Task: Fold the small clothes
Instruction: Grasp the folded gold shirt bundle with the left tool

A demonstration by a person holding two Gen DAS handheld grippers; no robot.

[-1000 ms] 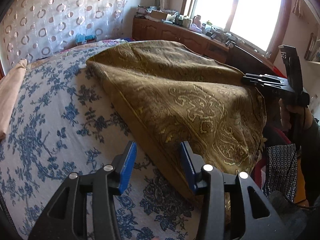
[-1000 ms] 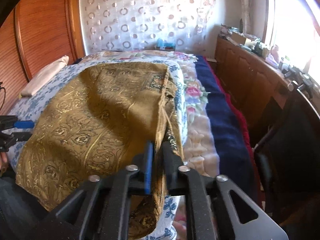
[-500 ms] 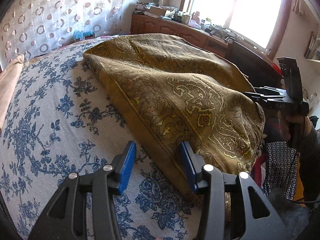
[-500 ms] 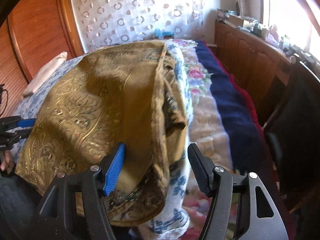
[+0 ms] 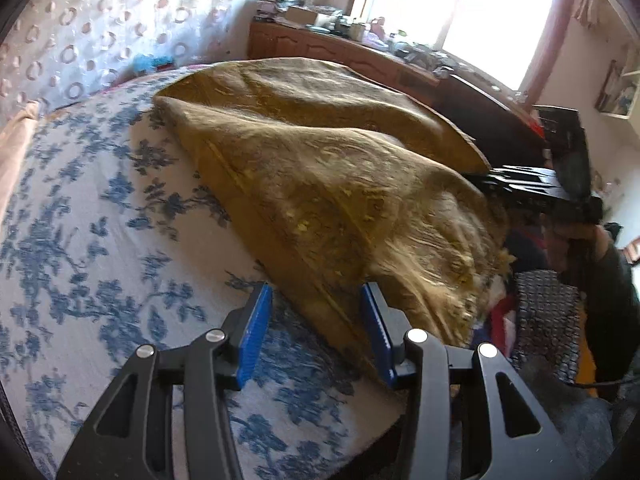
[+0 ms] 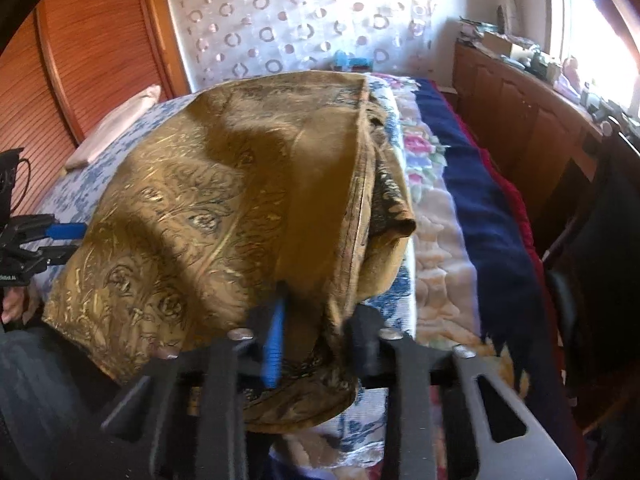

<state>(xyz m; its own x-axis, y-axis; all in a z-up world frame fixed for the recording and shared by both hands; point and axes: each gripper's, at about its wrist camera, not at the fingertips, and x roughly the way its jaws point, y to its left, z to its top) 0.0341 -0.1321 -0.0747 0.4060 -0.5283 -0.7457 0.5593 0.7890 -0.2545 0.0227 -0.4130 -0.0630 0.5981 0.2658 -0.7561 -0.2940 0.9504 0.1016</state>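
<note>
A gold paisley cloth (image 5: 320, 184) lies folded over on the blue-flowered bedspread (image 5: 100, 240). Its near hem runs between the blue pads of my left gripper (image 5: 316, 330). Those jaws are closing, and the pads stand clear of the hem. At the cloth's far right corner is my right gripper (image 5: 494, 184), held by a hand (image 5: 576, 236). In the right wrist view the cloth (image 6: 200, 208) bunches up at its near corner. The right gripper (image 6: 316, 336) is closing on that corner, which fills the gap between its fingers. The left gripper (image 6: 68, 242) shows at the far left edge.
A pale pillow (image 6: 116, 124) lies at the bed's head by the wooden wardrobe (image 6: 80, 60). A flowered blanket and a navy blanket (image 6: 488, 208) cover the right side of the bed. Wooden cabinets (image 6: 520, 128) and a dark chair (image 6: 600, 220) stand beyond. A dotted garment (image 5: 548, 320) hangs below the bed's edge.
The right jaws were narrow, sprang wide half a second ago, and now have closed in around the cloth's corner. That corner has bunched and risen. The left jaws narrowed slightly.
</note>
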